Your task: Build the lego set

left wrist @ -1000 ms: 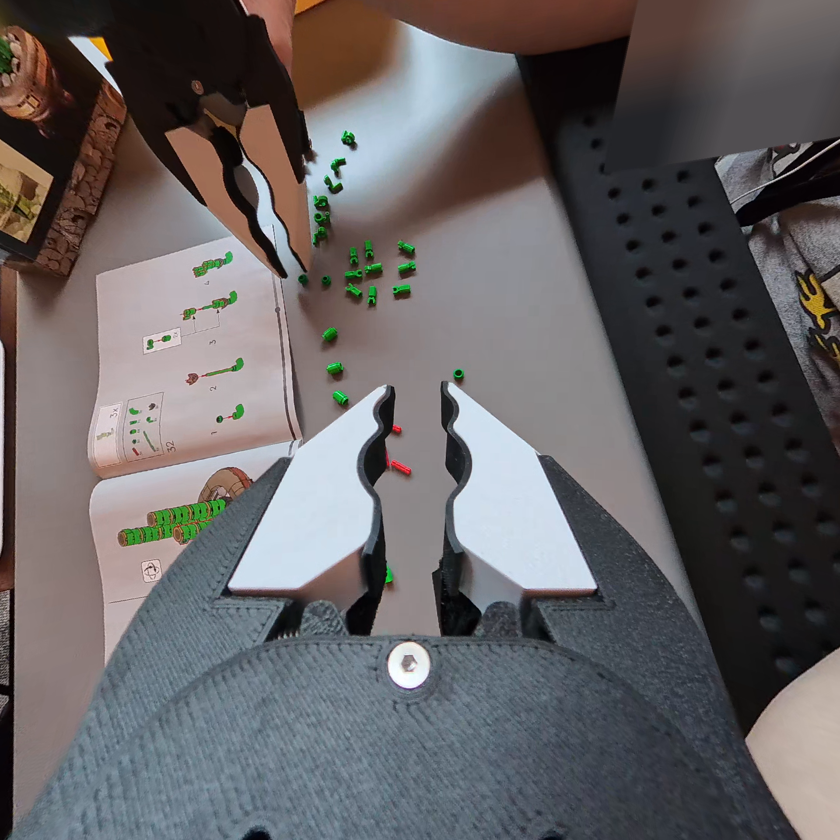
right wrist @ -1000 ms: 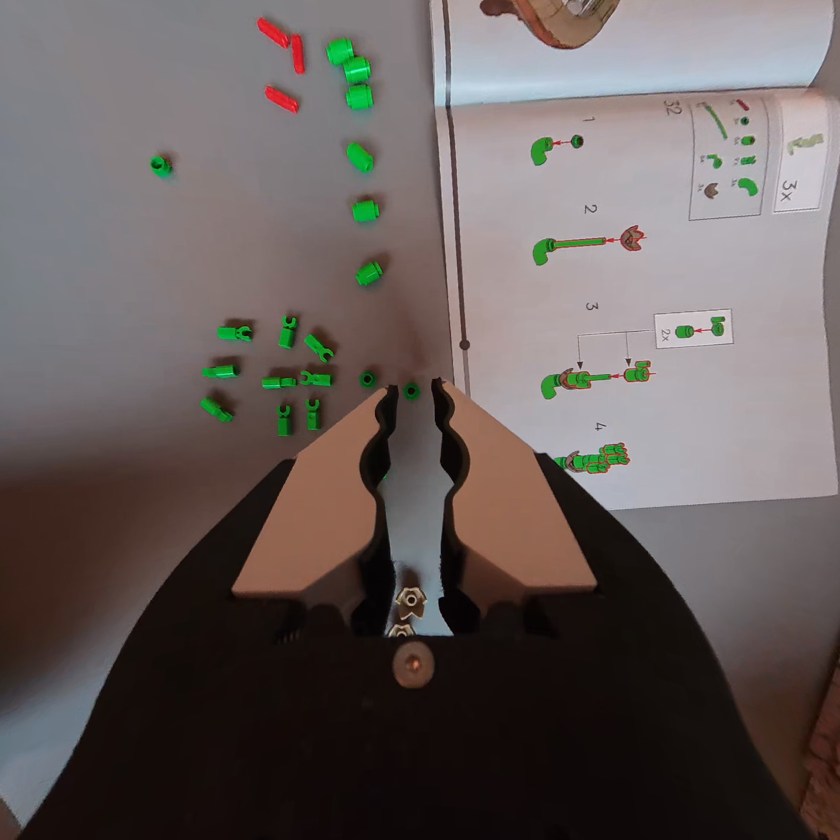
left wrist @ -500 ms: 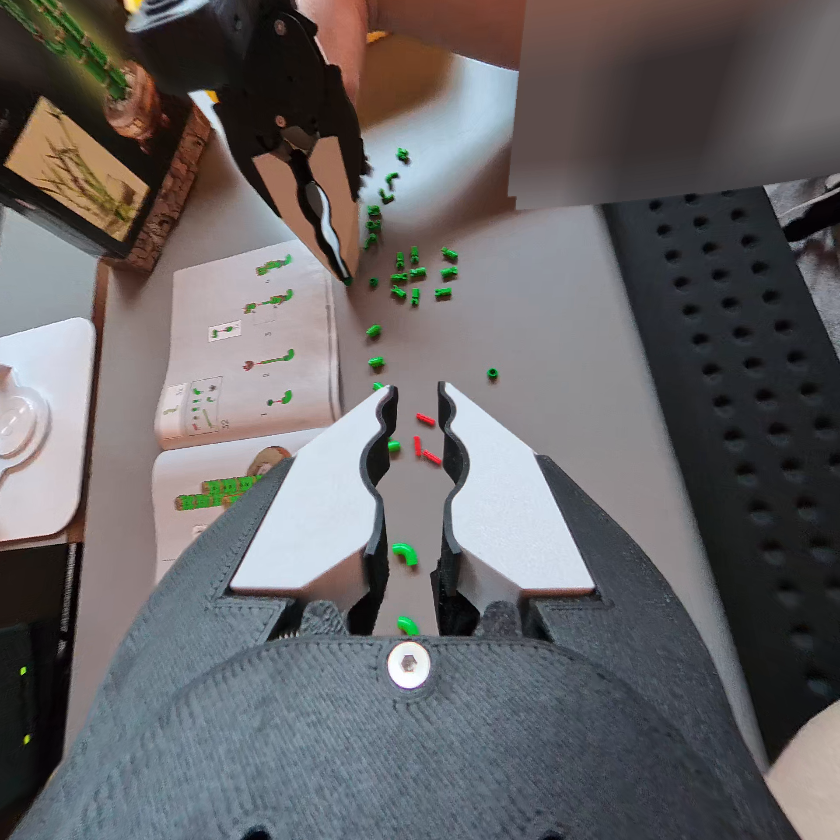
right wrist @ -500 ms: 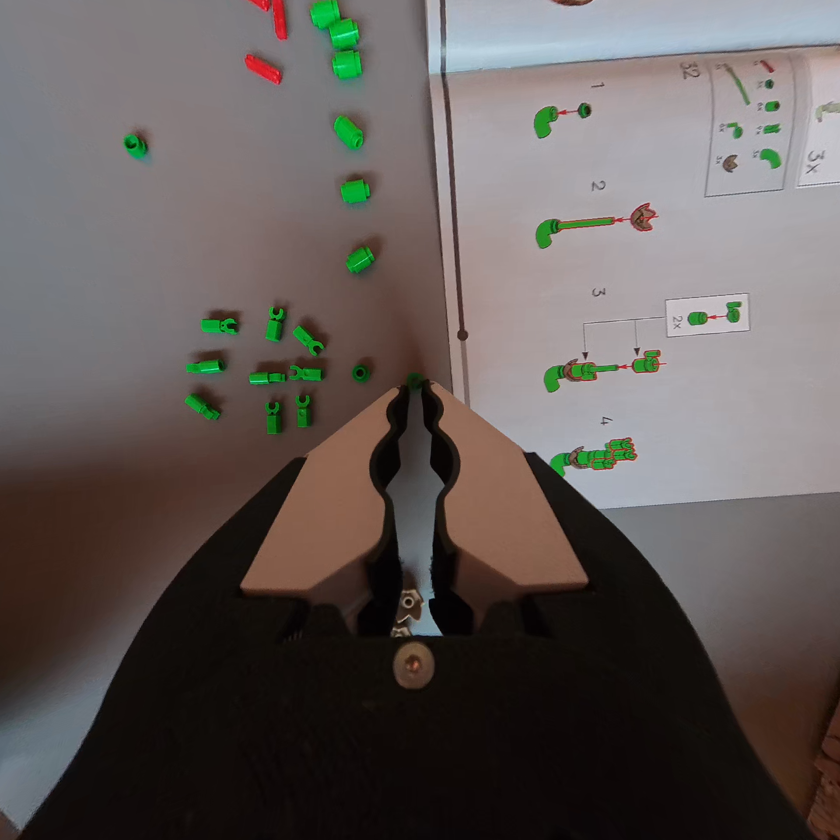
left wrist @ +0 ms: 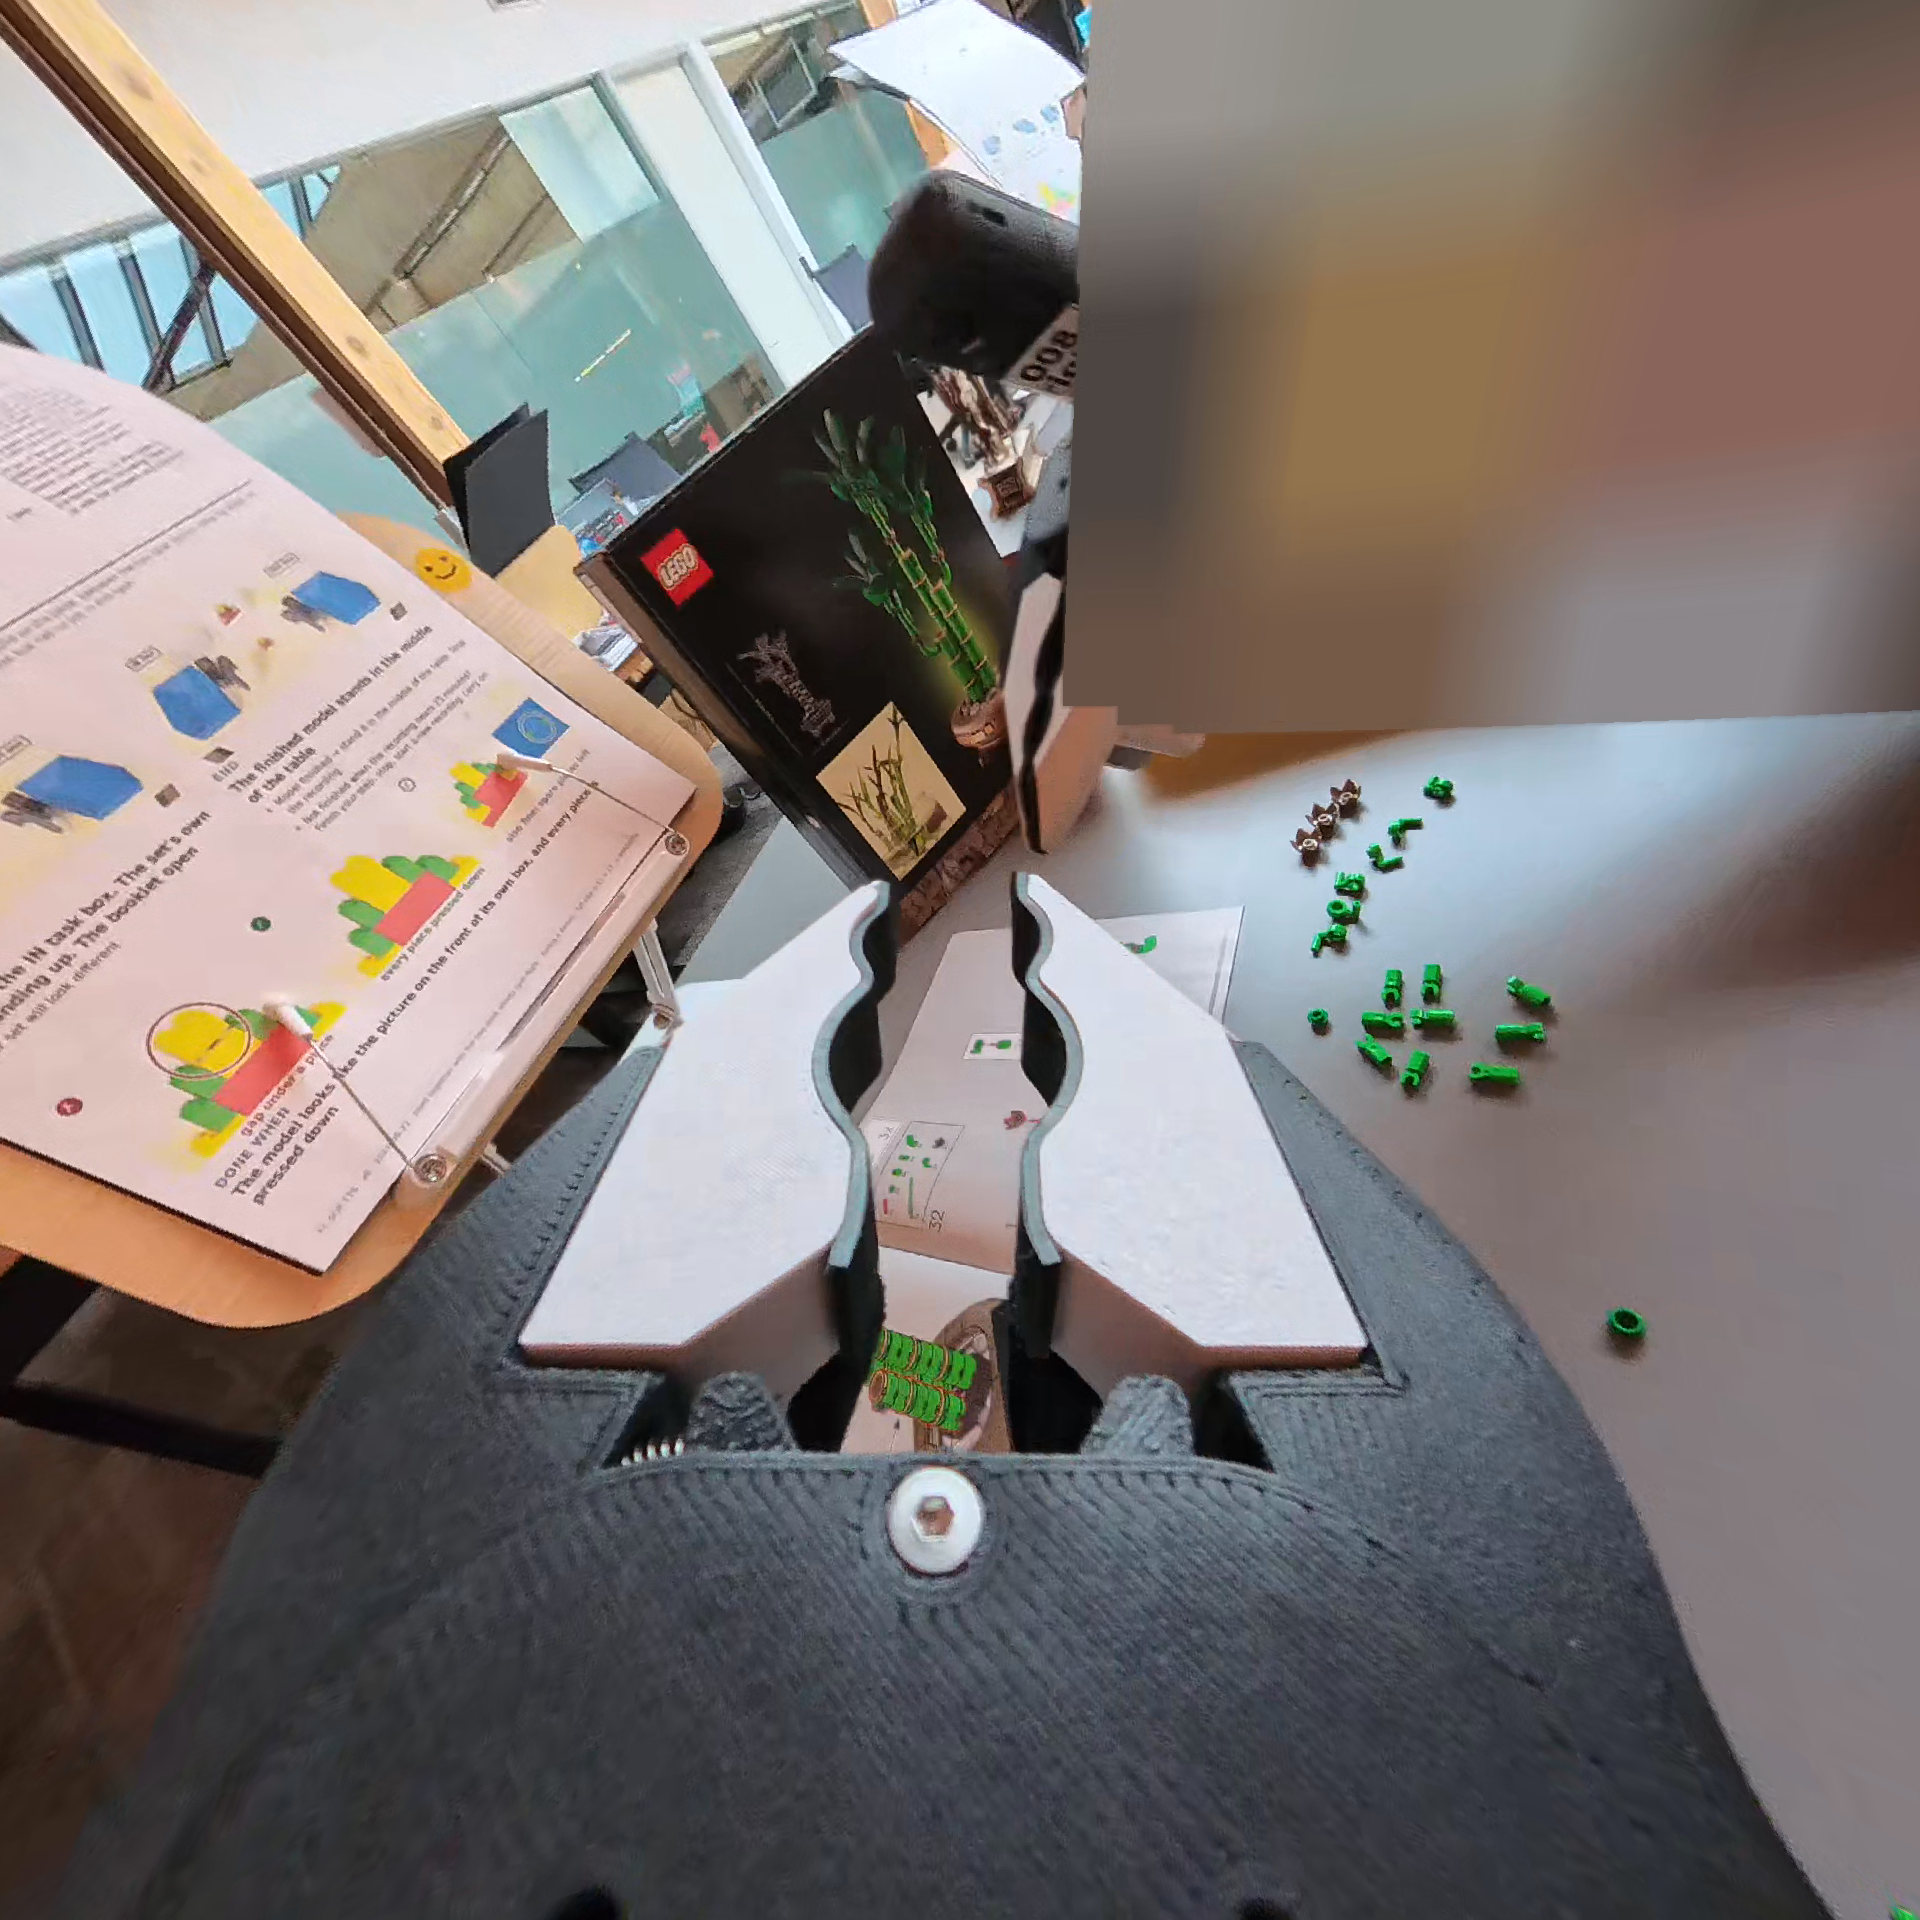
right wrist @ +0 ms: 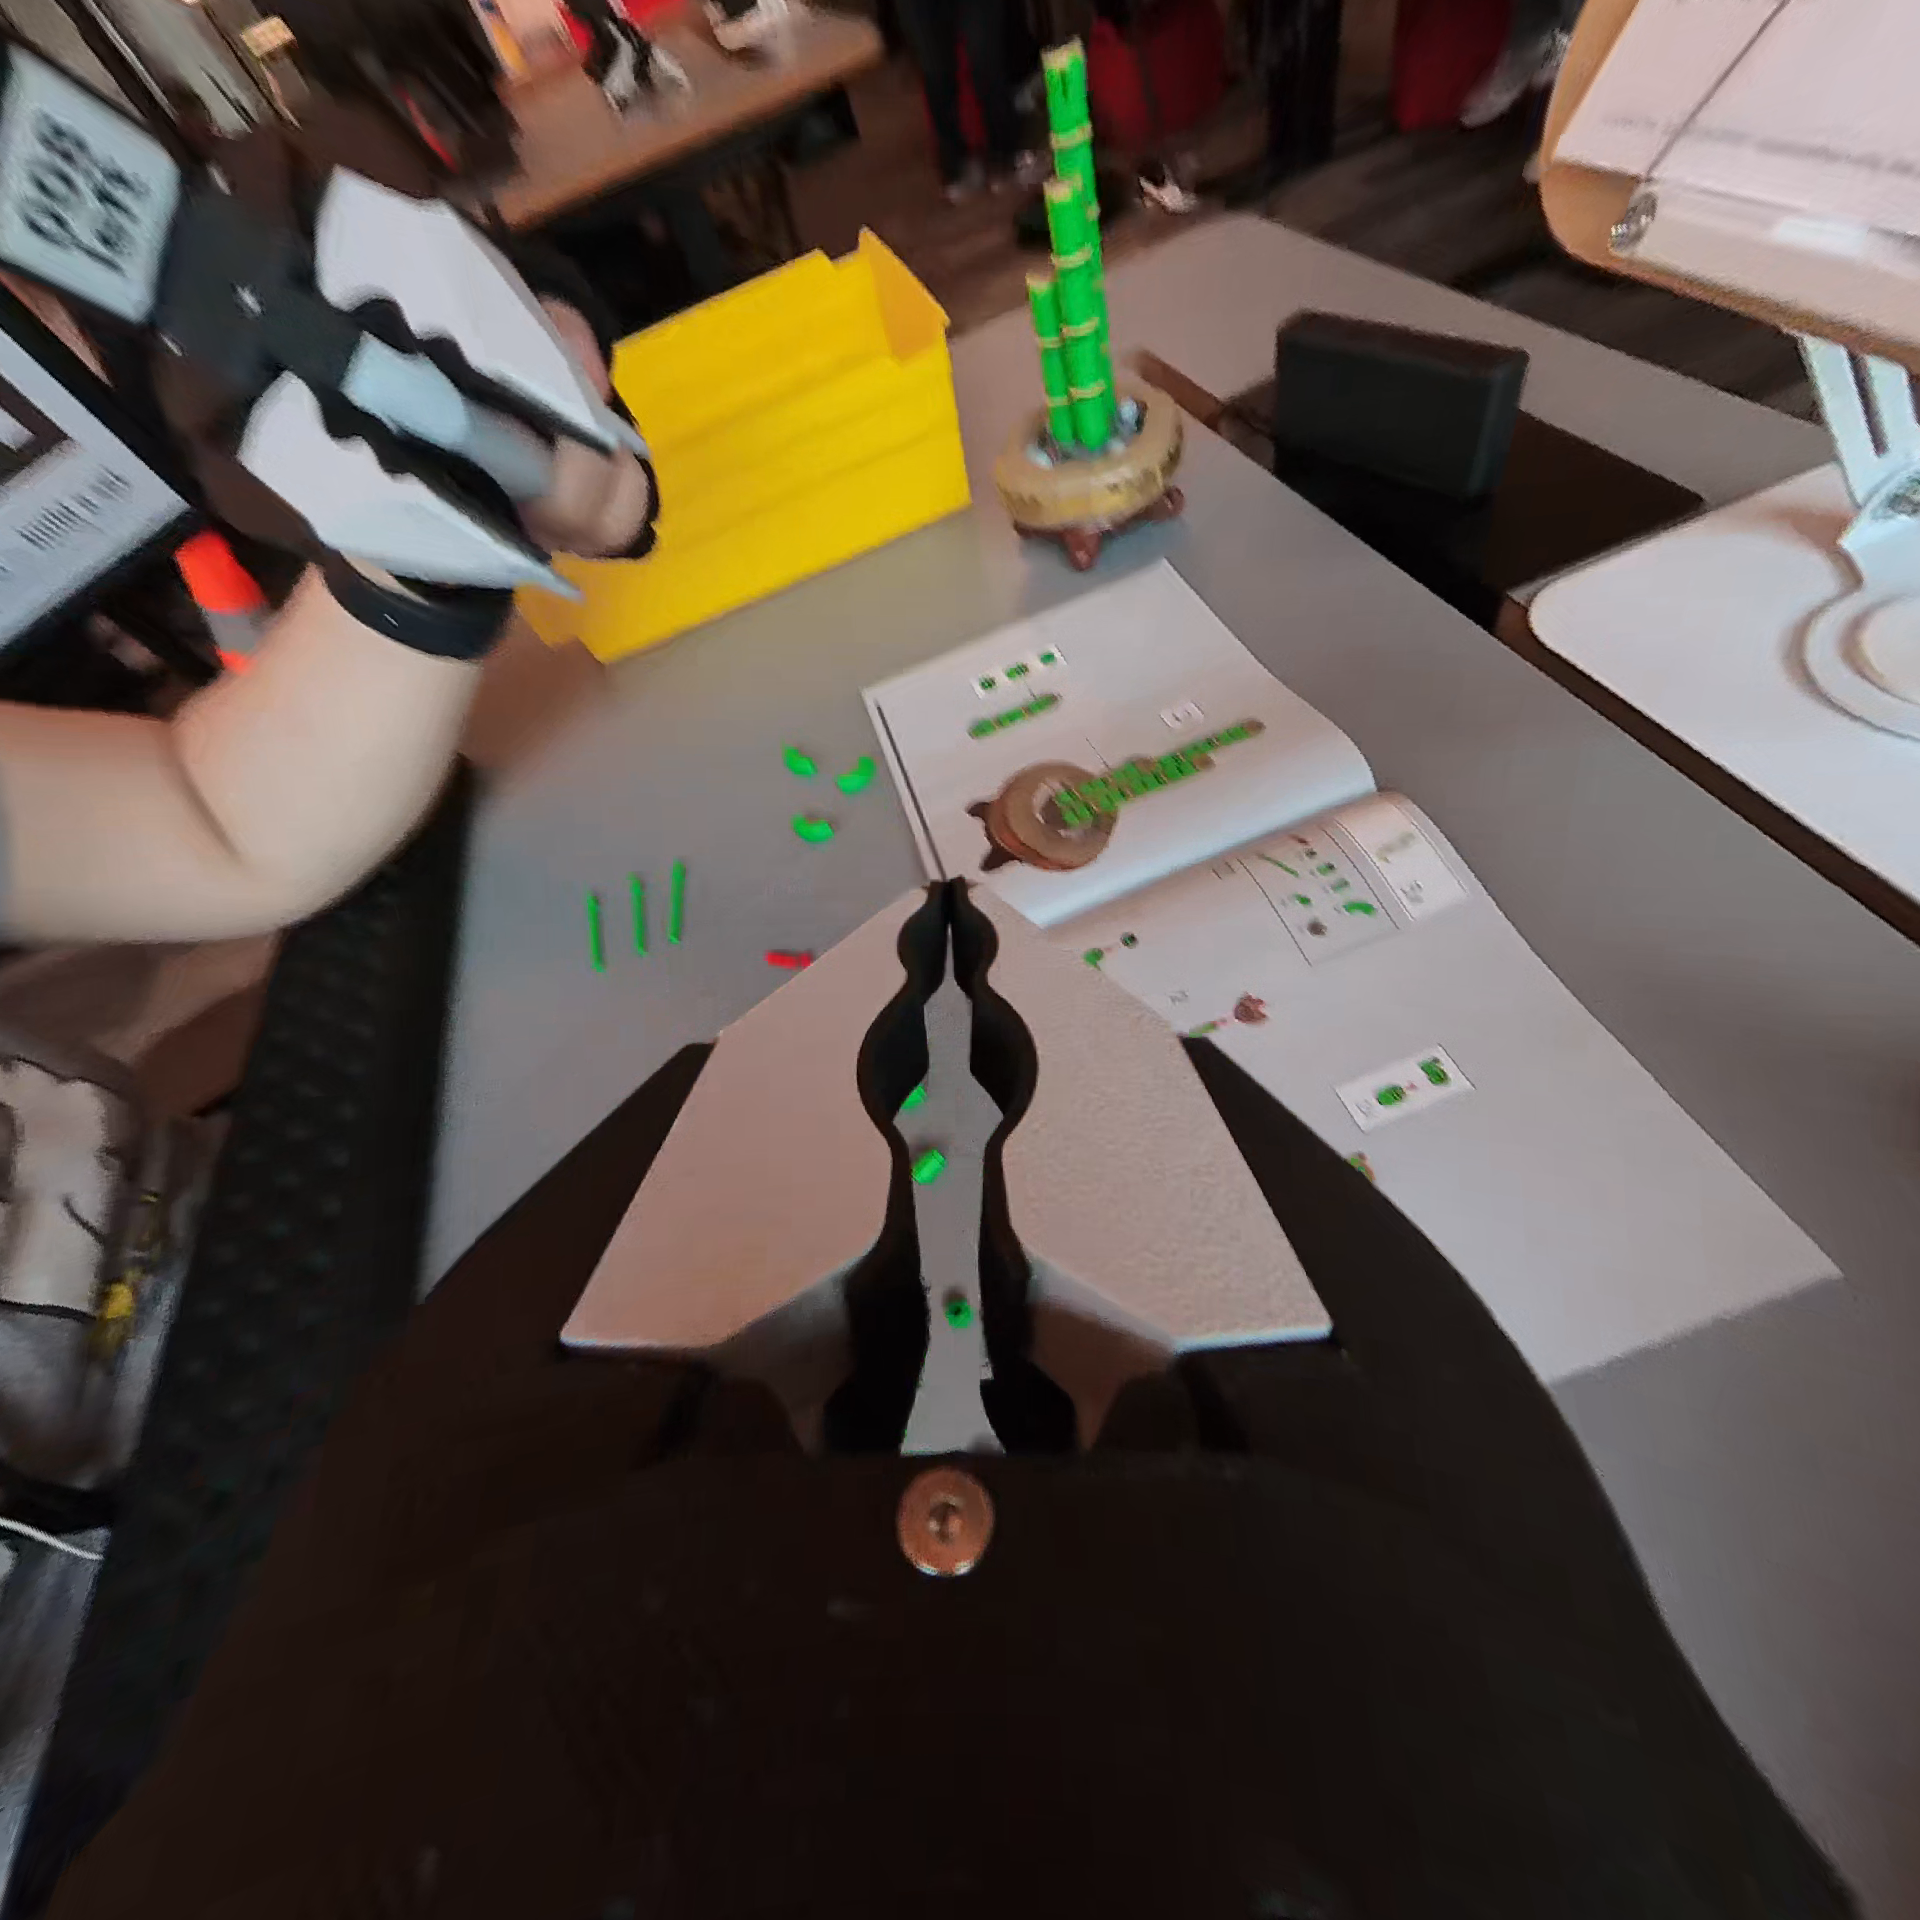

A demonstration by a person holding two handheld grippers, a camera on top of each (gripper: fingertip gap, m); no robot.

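Observation:
My left gripper (left wrist: pixel 951 883) is open and empty, held high over the open instruction booklet (left wrist: pixel 1174 945). My right gripper (right wrist: pixel 948 894) is shut, tips together, raised above the table near the booklet's (right wrist: pixel 1351 935) left edge; I see no piece between its tips. Small green pieces (left wrist: pixel 1444 1029) lie scattered on the grey table, with brown flower pieces (left wrist: pixel 1325 816) beyond them. Green rods (right wrist: pixel 636 914), curved green pieces (right wrist: pixel 831 779) and a red pin (right wrist: pixel 790 958) lie left of the booklet. The partly built bamboo model (right wrist: pixel 1075 343) stands in its tan pot behind.
A yellow bin (right wrist: pixel 790 457) stands behind the pieces. The set's black box (left wrist: pixel 831 644) stands at the table's back. A sheet on a wooden stand (left wrist: pixel 260 831) is at the left. A black perforated mat (right wrist: pixel 312 1091) and a white tray (right wrist: pixel 1714 644) flank the table. Some 10 cm of space lies between my two pairs of fingers. The partly built bamboo model (right wrist: pixel 1075 343) is about 35 cm from both grippers' fingertips.
The right jaws closed at a small green round piece by the booklet's edge, then the gripper rose and tilted up. The left gripper lifted and swung left over the booklet, still open.

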